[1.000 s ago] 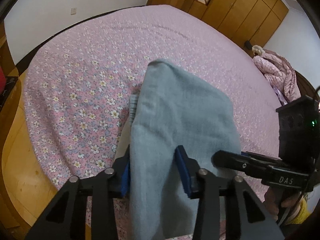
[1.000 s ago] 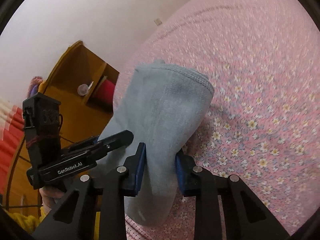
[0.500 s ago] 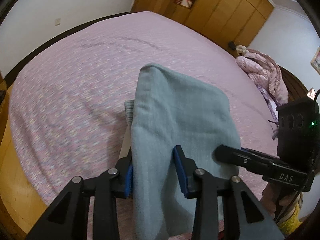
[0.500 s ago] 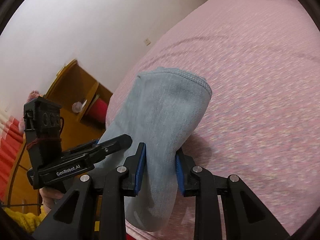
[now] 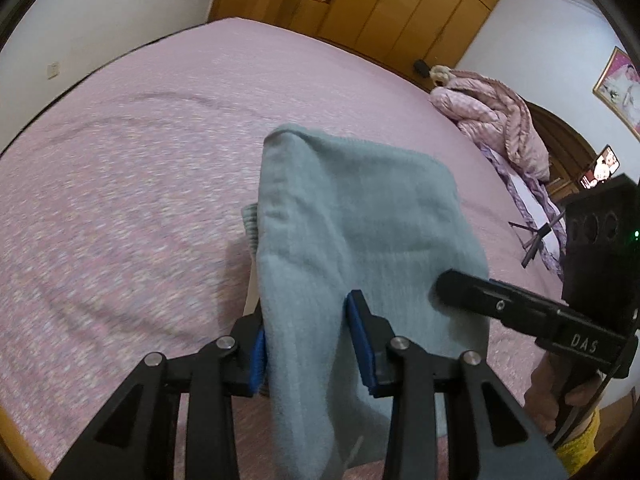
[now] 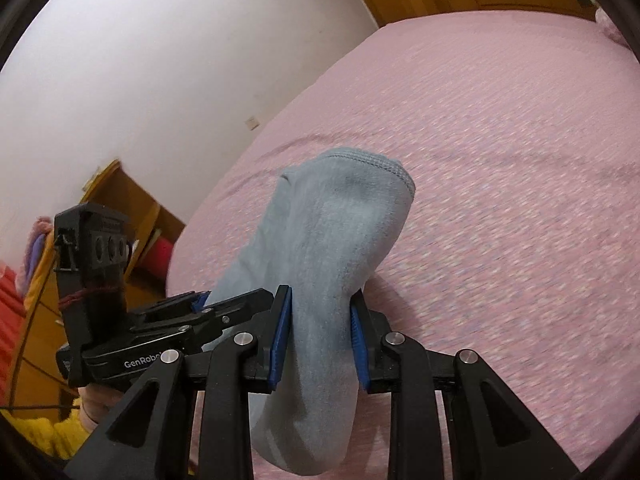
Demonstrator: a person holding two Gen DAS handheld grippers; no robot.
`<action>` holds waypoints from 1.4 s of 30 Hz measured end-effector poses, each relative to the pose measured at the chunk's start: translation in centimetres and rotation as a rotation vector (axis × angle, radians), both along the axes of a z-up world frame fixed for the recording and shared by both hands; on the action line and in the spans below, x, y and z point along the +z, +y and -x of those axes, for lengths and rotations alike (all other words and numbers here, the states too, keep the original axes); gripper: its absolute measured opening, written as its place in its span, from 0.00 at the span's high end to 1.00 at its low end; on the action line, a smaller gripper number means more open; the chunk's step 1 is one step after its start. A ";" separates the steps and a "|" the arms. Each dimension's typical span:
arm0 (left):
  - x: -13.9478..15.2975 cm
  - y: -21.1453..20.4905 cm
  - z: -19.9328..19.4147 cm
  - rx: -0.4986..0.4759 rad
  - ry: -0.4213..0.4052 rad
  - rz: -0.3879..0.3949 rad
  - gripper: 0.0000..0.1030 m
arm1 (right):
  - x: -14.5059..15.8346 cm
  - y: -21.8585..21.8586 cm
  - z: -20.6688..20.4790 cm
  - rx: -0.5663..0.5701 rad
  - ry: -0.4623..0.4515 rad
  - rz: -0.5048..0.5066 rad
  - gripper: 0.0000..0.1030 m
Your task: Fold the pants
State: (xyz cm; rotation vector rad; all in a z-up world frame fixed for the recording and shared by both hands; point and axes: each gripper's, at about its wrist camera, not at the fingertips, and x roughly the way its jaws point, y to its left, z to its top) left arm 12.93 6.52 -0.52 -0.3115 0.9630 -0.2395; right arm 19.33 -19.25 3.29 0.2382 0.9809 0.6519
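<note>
Nearest each lens, the light blue pants (image 5: 352, 240) were pinched between blue pads: the left gripper (image 5: 308, 344) was clamped on one bunched edge, and the right gripper (image 6: 320, 340) on the neighbouring edge, as its own view showed. The two tongs were seen close side by side, the right gripper (image 5: 520, 312) just beside the cloth in the left view and the left gripper (image 6: 160, 340) likewise in the right view. From the jaws the garment ran forward and upward, its long axis in line with the fingers, a stitched hem (image 6: 368, 160) at the far end. Beyond it, well apart, the pink bedspread (image 5: 140, 160) was spread; neither hand was judged nearer.
</note>
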 end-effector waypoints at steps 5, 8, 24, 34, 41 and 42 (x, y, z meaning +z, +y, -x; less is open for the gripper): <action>-0.9 -2.9 -3.4 -0.060 0.004 0.017 0.64 | -2.0 -3.0 -2.3 -0.041 0.035 0.012 0.72; -2.1 -4.3 -5.4 -0.087 0.019 0.027 0.64 | -3.4 -3.8 -3.4 -0.076 0.055 0.035 0.72; -6.6 -9.0 -10.0 -0.192 0.011 -0.100 0.58 | -8.3 -5.6 -3.1 -0.197 0.128 0.104 0.64; -3.8 -8.7 -7.6 -0.199 -0.017 -0.158 0.59 | -5.1 -6.1 1.3 -0.255 0.039 0.154 0.64; -3.9 -9.0 -5.7 -0.178 -0.002 -0.220 0.58 | -5.2 -4.9 4.2 -0.227 0.058 0.149 0.64; -4.1 -9.2 -5.5 -0.178 -0.002 -0.229 0.58 | -5.7 -4.6 4.4 -0.222 0.067 0.151 0.64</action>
